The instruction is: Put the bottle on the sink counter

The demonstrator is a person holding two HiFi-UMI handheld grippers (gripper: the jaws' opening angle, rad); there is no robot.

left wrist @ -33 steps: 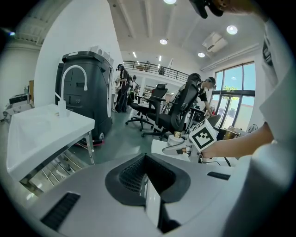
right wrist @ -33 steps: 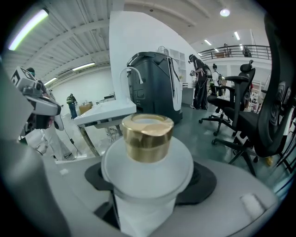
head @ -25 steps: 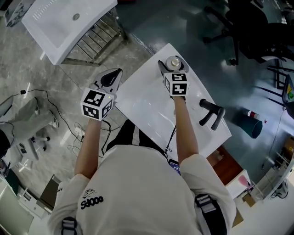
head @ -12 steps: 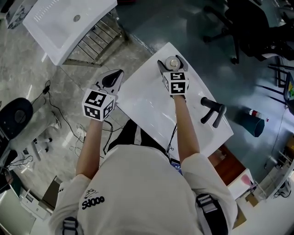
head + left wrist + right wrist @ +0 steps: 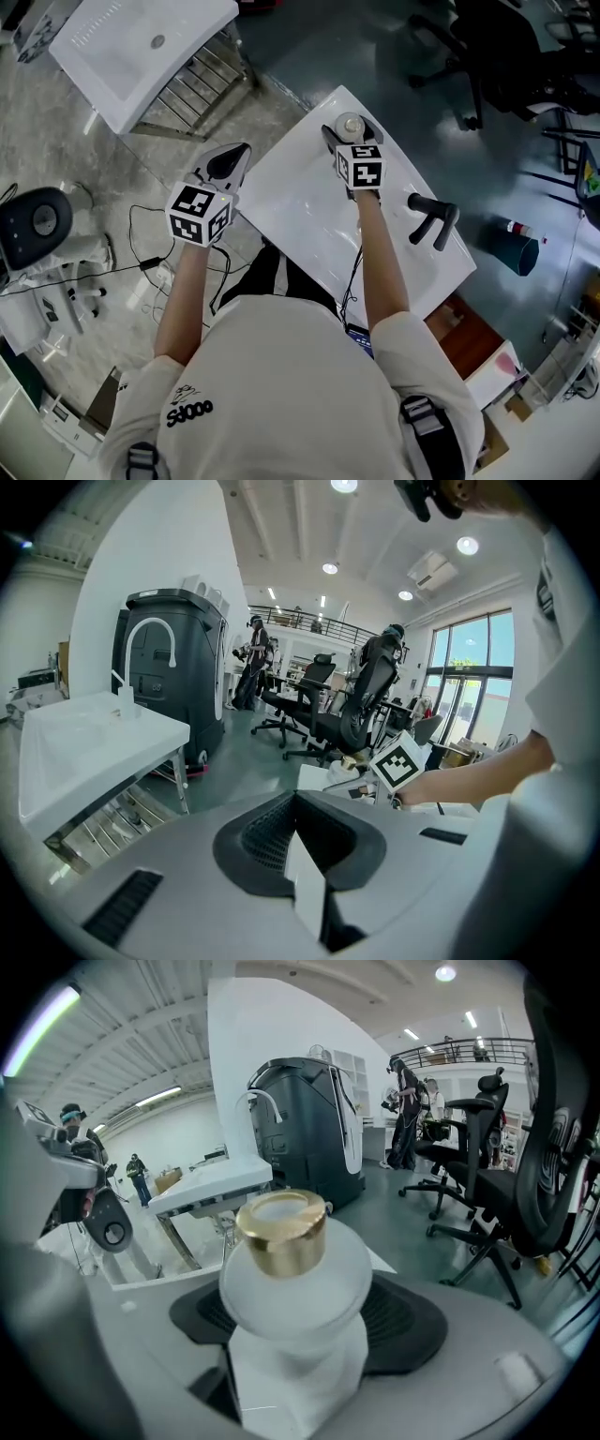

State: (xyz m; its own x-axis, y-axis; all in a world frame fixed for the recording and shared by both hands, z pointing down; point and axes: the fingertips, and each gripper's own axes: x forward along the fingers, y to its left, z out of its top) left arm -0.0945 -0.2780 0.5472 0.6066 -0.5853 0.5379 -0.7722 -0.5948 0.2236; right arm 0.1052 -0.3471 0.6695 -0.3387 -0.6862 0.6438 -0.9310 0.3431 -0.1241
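A frosted white bottle (image 5: pixel 352 124) with a gold cap (image 5: pixel 281 1232) stands at the far corner of the white table (image 5: pixel 300 206). My right gripper (image 5: pixel 352 133) is shut on the bottle (image 5: pixel 298 1297), one jaw on each side of its body. My left gripper (image 5: pixel 232 157) is shut and holds nothing; it hangs off the table's left edge, over the floor. Its dark pads (image 5: pixel 272 832) meet in a V in the left gripper view. The white sink counter (image 5: pixel 112 66) stands apart at the far left, and its faucet (image 5: pixel 150 635) shows in the left gripper view.
A black two-pronged handle (image 5: pixel 431 221) lies on the table's right side. A metal rack (image 5: pixel 197 80) sits under the sink counter. Cables (image 5: pixel 141 267) and a round black device (image 5: pixel 36 223) are on the floor at left. Office chairs (image 5: pixel 511 56) stand at the far right.
Both grippers and the bottle have stayed where they were. The round black device has come into view on the floor at left.
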